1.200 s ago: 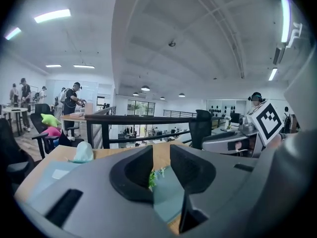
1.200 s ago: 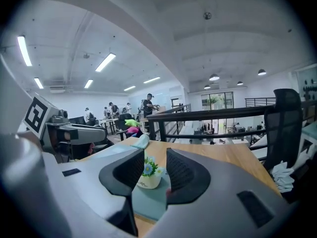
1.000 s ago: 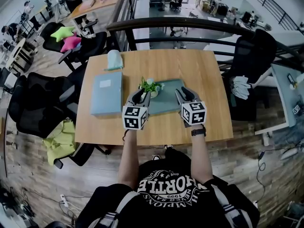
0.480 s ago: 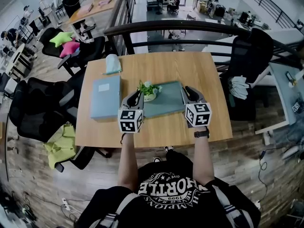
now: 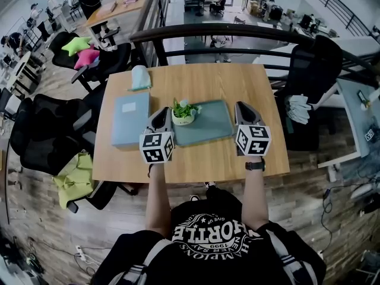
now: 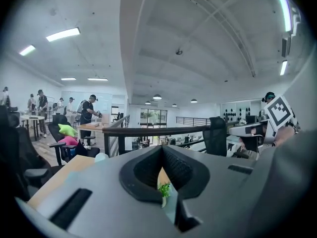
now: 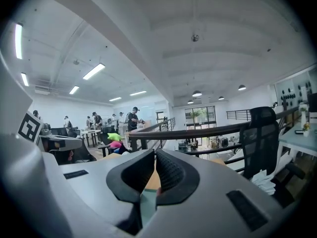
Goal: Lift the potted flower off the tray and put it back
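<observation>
**Counter** (image 5: 208, 79): square wooden top with a black railing (image 5: 237, 31) beyond its far edge and black office chairs (image 5: 47, 129) along its left edge.

**Tray** (image 5: 211, 123): grey-green, rectangular, lying flat near the middle of the counter, a little closer to the near edge.

**Potted flower** (image 5: 183, 114): small white pot with green leaves, standing upright on the tray in its far left corner. No hand-held gripper has hold of it.

**Left hand-held gripper** (image 5: 161, 113): placed between the tray's left edge and the blue folder, pointing toward the far edge, its tip just beside the pot. Its jaws have just been closing and now meet at the tips. Nothing is between them. In the left gripper view the plant shows only through the slit below the tips, beyond the jaws.

**Right hand-held gripper** (image 5: 243, 107): just beside the tray's right edge, pointing toward the far edge, well apart from the pot. Its jaws have just been closing and now stand together, with nothing caught between them.

**Blue folder** (image 5: 131, 117): flat on the counter, parallel to the left edge, left of the tray.

**Pale green object** (image 5: 141, 76): at the far left corner of the counter. What it is cannot be told.
</observation>
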The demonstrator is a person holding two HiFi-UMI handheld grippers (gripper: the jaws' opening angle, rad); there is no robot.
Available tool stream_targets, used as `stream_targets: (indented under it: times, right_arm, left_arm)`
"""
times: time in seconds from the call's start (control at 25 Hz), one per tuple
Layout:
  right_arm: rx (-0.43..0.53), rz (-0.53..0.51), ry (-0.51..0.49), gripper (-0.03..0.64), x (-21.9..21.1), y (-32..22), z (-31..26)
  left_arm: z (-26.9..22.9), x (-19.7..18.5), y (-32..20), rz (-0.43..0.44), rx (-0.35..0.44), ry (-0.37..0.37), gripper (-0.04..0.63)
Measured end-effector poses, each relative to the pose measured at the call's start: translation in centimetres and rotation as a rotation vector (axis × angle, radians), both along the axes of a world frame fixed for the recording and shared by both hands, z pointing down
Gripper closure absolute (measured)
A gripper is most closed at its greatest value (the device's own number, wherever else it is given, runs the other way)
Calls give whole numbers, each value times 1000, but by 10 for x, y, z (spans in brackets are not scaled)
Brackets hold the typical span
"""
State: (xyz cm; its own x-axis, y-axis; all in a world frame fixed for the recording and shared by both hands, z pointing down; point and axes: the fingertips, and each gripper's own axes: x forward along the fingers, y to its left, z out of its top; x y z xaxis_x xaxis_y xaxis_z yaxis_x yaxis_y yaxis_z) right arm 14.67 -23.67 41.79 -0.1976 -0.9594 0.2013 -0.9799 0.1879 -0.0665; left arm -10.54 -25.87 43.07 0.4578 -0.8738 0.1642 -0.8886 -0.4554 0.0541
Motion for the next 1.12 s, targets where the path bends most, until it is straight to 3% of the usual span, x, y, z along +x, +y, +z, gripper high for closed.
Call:
stream_targets:
  times: [0.2, 0.6, 1.12]
  right_arm:
    - [5, 2, -2, 600, 3, -2, -5]
    - [4, 3, -17, 600, 2, -6, -7]
    - [21, 35, 16, 600, 7, -21, -8]
  left_arm:
    - [-4, 2, -3, -11, -7, 14, 577]
    - [-16, -1, -9, -30, 56, -16, 577]
    - [-11, 6, -22, -4, 70, -28, 577]
